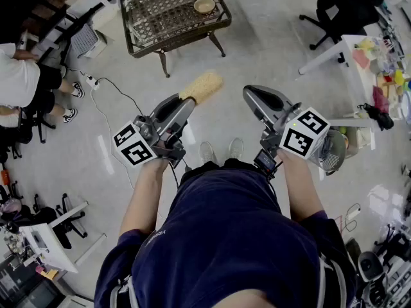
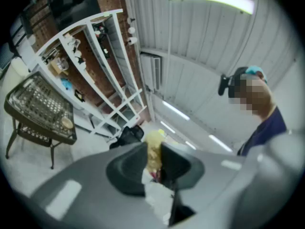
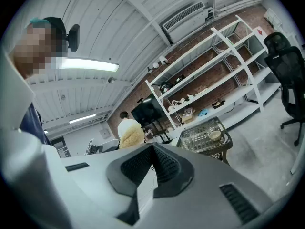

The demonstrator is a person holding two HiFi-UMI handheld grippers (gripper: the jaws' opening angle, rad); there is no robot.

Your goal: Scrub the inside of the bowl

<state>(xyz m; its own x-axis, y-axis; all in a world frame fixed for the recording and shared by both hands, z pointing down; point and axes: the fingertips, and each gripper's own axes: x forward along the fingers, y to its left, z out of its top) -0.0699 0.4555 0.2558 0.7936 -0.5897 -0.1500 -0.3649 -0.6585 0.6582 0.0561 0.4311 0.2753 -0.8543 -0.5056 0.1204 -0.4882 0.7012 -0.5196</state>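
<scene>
A small tan bowl [image 1: 205, 6] rests on a dark wicker-topped table [image 1: 148, 36] across the floor, well ahead of both grippers. My left gripper [image 1: 187, 101] is shut on a yellow sponge [image 1: 203, 86] that sticks out past its tips. In the left gripper view the sponge [image 2: 153, 151] sits pinched between the dark pads, with the bowl [image 2: 67, 123] and table [image 2: 28, 128] far off at the left. My right gripper [image 1: 248, 95] is shut with nothing in it. Its pads [image 3: 164, 168] meet, and beyond them stand the bowl [image 3: 215, 135] and table [image 3: 228, 146].
A person in white [image 1: 16, 76] sits at the left near a power strip [image 1: 91, 81] with a cable across the floor. A black office chair [image 1: 347, 5] and a white desk [image 1: 352, 47] with colourful clutter stand at the right. White shelving [image 3: 228, 75] lines the brick wall.
</scene>
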